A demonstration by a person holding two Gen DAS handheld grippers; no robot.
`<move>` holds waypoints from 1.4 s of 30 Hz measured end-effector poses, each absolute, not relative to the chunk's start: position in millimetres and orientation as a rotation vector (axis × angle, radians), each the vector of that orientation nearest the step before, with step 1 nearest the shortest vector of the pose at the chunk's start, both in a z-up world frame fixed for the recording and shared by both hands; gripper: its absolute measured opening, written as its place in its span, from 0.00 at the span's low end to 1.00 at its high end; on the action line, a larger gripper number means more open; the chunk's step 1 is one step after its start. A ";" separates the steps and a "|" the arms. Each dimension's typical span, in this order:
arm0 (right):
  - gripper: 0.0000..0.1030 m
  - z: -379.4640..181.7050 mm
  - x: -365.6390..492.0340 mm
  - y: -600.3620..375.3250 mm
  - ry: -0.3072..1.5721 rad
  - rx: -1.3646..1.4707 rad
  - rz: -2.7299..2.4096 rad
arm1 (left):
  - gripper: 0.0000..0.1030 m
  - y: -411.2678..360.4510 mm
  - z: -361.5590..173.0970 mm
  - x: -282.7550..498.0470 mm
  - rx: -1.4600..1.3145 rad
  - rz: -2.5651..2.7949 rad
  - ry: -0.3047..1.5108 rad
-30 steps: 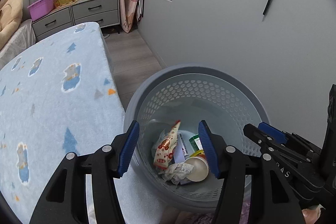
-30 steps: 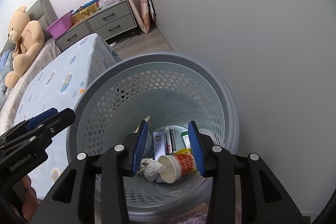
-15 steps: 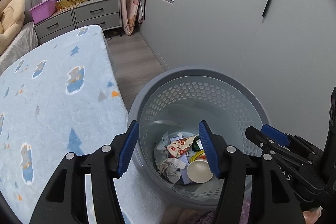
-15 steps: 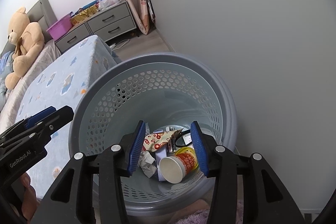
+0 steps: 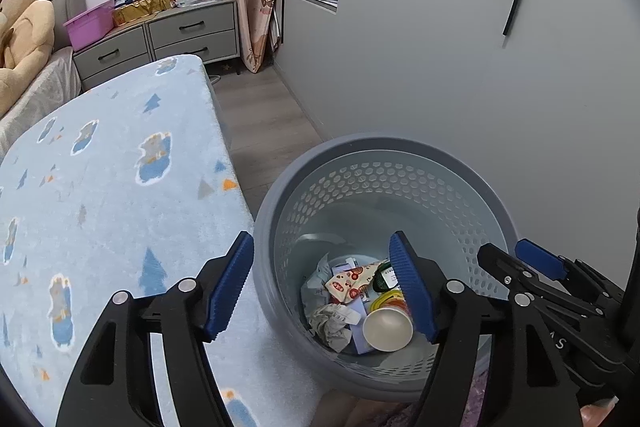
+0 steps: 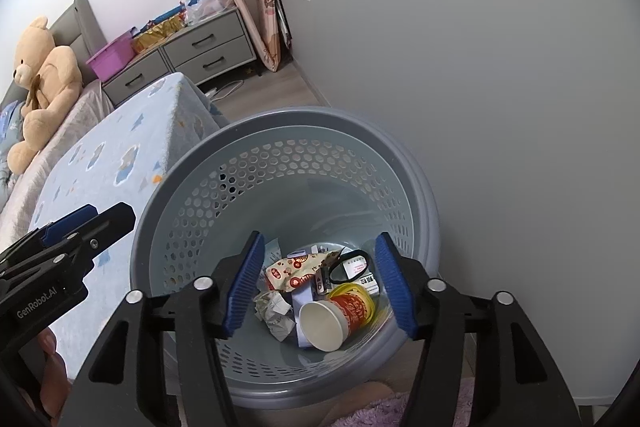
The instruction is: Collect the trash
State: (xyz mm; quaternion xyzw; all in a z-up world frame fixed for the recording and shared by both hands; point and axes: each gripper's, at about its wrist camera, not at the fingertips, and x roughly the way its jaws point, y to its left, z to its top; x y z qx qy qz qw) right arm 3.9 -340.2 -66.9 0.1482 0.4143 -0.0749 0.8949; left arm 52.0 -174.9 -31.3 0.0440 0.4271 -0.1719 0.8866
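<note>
Trash gathered at bottom of grey perforated bin [image 6: 280,163]: paper cup [image 6: 334,319], snack wrapper [image 6: 298,267], crumpled paper [image 6: 274,309], yellow bands, small boxes; all seen below and between fingertips. Right gripper [image 6: 320,285] jaws opening, nothing gripped. Left gripper [image 5: 322,287] jaws opening, nothing gripped, bin rim between its fingers. Drop judged done; no loose trash seen on blue blanket [image 5: 104,163] left of fingers. "GenRobot.AI" read on left gripper body; wrapper print illegible.

Teddy bear [image 6: 40,83] on bed [image 6: 112,163]
</note>
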 end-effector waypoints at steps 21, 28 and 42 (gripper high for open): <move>0.76 -62.3 0.0 -344.2 0.837 0.319 -0.173 | 0.78 -173.5 -26.7 50.6 0.117 -0.326 0.862; 0.78 -62.0 -0.9 -345.1 0.837 0.321 -0.177 | 0.79 -173.7 -27.1 51.6 0.118 -0.317 0.876; 0.79 -61.9 -1.1 -344.9 0.838 0.319 -0.178 | 0.79 -175.0 -25.5 48.6 0.146 -0.285 0.858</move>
